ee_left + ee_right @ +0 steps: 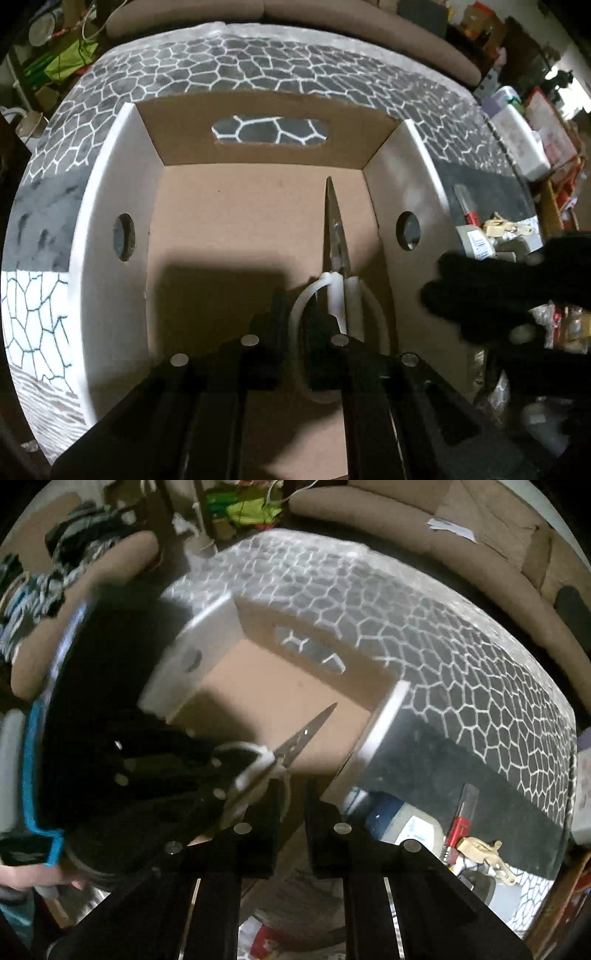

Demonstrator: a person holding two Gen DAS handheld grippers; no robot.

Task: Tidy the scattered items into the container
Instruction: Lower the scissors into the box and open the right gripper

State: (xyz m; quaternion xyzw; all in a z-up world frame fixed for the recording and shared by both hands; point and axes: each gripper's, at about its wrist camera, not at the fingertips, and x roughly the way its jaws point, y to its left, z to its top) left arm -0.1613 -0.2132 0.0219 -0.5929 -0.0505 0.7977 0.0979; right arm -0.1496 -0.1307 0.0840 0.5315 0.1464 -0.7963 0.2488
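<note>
An open cardboard box [110,206] with white side walls stands on the stone-patterned table [258,66]. My left gripper [295,332] is shut on the white handle loop of the scissors [334,236] and holds them over the box floor, blades pointing away. In the right wrist view the scissors [295,742] hang over the box [384,716] in the left gripper [207,775]. My right gripper [291,805] is open and empty at the box's near right corner. It shows as a dark shape [498,295] in the left wrist view.
To the right of the box lie a red-handled tool [460,819], a beige padlock with keys [480,849], a labelled packet [474,242] and a blue-and-white container [399,819]. A sofa [443,535] curves behind the table. Clutter lines both sides.
</note>
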